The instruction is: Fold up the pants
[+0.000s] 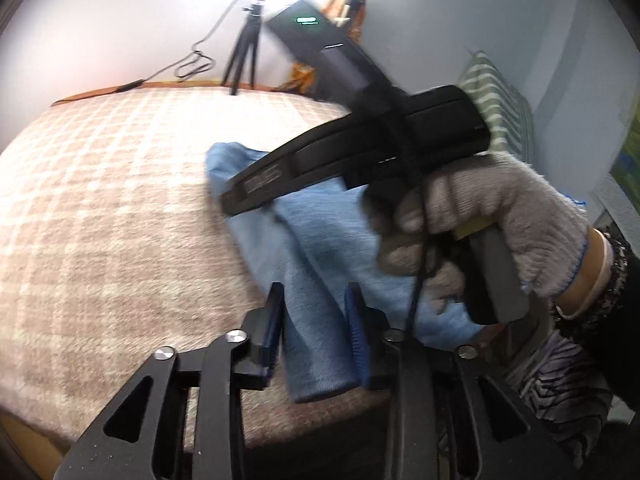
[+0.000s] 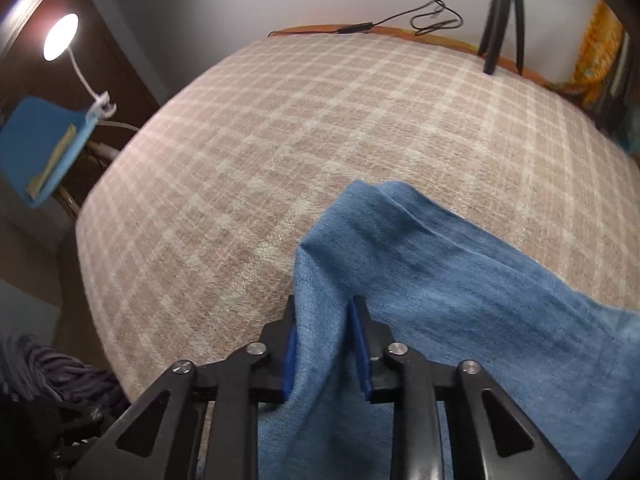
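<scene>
Light blue pants (image 1: 304,240) lie bunched on a beige checked bed cover (image 1: 120,200). My left gripper (image 1: 316,304) has a fold of the pants between its blue pads, near the bed's front edge. In the left wrist view, the right gripper's black body (image 1: 360,152) and the gloved hand (image 1: 480,220) holding it hang over the pants; its fingertips are hidden there. In the right wrist view, my right gripper (image 2: 325,316) is shut on a bunch of the pants (image 2: 420,280), which trail to the right over the bed cover (image 2: 280,140).
A black tripod (image 1: 244,48) with a cable stands at the bed's far edge, also in the right wrist view (image 2: 502,12). A striped green pillow (image 1: 496,96) lies far right. A lamp (image 2: 60,36) clipped to a blue chair (image 2: 40,152) stands left of the bed.
</scene>
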The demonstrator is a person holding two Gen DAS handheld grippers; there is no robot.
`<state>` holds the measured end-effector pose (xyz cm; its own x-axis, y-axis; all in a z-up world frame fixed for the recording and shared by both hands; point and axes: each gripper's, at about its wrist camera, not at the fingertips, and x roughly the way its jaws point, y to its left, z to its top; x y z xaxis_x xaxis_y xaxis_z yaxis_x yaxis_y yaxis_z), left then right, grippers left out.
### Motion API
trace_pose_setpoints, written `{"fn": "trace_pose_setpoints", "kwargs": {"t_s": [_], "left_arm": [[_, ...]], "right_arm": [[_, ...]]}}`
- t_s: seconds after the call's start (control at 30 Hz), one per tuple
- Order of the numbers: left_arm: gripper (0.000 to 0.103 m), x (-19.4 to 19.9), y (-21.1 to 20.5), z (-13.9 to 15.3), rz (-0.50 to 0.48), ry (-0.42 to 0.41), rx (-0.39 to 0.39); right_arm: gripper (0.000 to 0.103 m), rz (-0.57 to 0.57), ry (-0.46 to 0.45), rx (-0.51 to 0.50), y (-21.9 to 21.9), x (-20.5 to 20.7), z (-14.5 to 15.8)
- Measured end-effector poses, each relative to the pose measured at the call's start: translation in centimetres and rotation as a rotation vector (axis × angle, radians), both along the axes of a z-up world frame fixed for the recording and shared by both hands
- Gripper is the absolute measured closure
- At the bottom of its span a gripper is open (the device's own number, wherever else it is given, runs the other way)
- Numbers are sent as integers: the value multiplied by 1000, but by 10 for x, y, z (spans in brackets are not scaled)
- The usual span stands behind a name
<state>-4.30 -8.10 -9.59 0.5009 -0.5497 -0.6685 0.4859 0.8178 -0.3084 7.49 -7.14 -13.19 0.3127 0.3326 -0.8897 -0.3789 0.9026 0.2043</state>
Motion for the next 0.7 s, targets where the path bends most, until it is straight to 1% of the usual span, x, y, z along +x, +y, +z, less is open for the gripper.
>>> {"fn": "trace_pose_setpoints", "kwargs": {"t_s": [0.03,0.07,0.13,0.23,0.27,0.3,0.33,0.37,0.4,0.5,0.7], "left_arm": [[53,-3,2,-2,17,6,2],[49,-2,4,-5,30,24,-11],[49,5,8,-14,36,87,-47],[50,9,8,-19,28,111,-62],[56,8,6,-18,18,105,-64],[72,7,3,-17,4,96,-71],[78,5,-1,-14,-17,86,-72],[78,5,-6,-11,-23,74,-70],[82,3,-10,-8,-35,58,-76],[86,7,-18,0,-54,44,-98],[88,7,-37,18,-105,8,-134]], "right_arm": [[87,-17,10,31,-6,1,0],[88,-29,15,55,-10,0,1],[92,-57,22,112,-20,0,4],[95,-97,35,188,-33,-1,8],[95,-110,39,214,-38,-1,9],[96,-122,40,235,-42,-2,11],[97,-135,40,254,-46,-3,13],[97,-147,37,274,-51,-4,15],[98,-158,31,292,-56,-6,19],[98,-180,0,322,-72,-12,31],[99,-237,-55,388,-103,-29,56]]}}
